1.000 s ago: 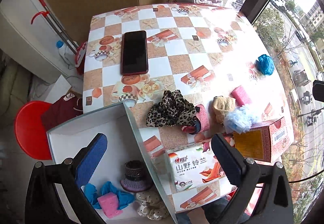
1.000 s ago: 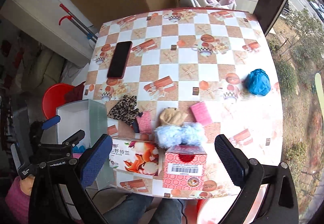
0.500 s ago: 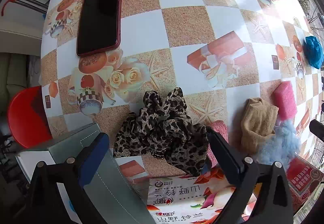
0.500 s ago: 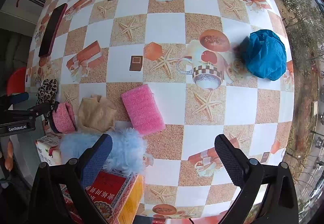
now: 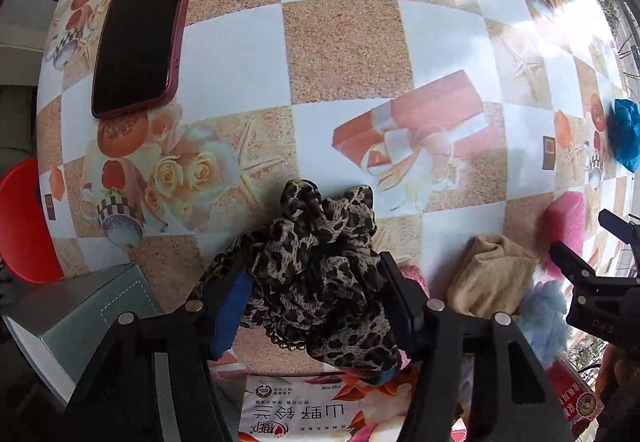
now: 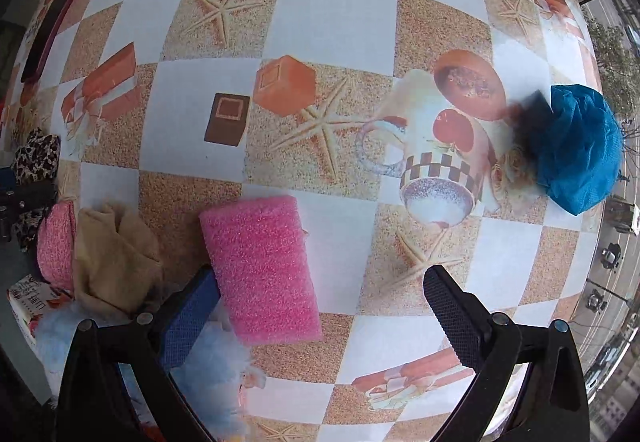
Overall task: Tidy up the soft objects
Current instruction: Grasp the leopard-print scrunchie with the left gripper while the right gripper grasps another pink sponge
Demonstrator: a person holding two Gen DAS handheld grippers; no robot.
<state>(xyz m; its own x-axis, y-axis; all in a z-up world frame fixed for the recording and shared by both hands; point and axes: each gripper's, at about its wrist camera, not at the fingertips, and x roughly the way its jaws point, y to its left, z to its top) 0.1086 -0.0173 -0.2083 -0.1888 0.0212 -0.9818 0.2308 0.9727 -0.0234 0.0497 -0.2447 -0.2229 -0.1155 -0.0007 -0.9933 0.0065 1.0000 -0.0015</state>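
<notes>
Leopard-print fabric scrunchie (image 5: 320, 274) sits bunched at lower centre, between the closing left hand-held gripper (image 5: 316, 306) pads. Right hand-held gripper (image 6: 320, 302) hangs open, the pink foam sponge (image 6: 260, 270) beside its left pad on the counter (image 6: 332, 26).

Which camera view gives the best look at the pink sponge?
The right wrist view: the pink sponge lies whole and near the middle, between the open fingers of the right claw. The left wrist view shows only part of it, small at the right edge.
</notes>
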